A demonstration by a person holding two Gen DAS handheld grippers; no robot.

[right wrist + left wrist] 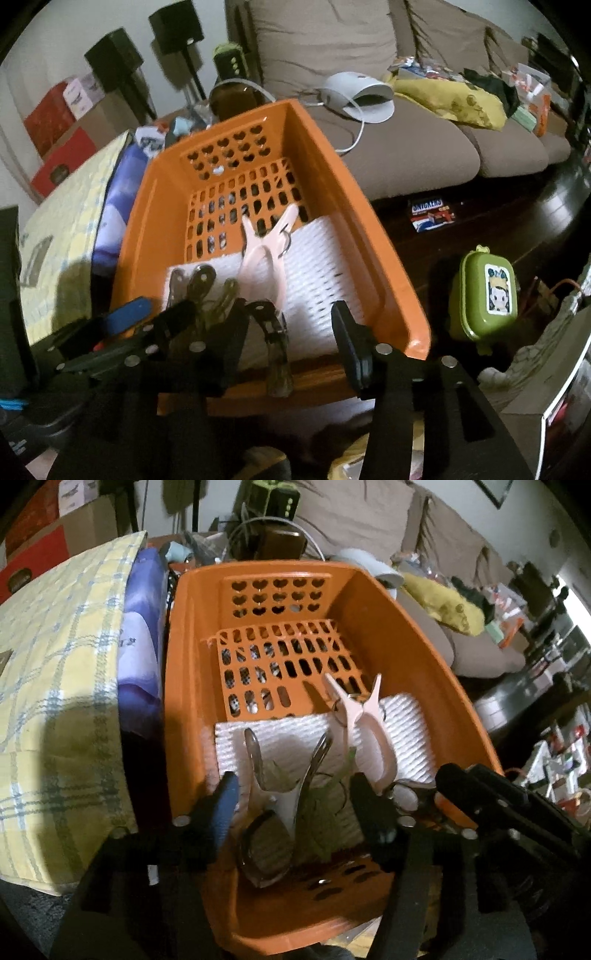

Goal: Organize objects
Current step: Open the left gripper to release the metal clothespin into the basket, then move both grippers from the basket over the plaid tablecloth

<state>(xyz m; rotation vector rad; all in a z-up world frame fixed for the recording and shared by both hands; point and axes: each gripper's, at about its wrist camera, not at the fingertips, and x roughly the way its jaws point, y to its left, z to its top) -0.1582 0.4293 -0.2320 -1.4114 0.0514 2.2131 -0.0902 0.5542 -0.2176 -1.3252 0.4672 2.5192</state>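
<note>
Orange basket, near end: clear clip between parted left hand-held gripper; right hand-held gripper parted, empty. Risk: pink clip knocked aside on withdrawal.

Both tongs, left and right, angle downward, jaws parted.
</note>
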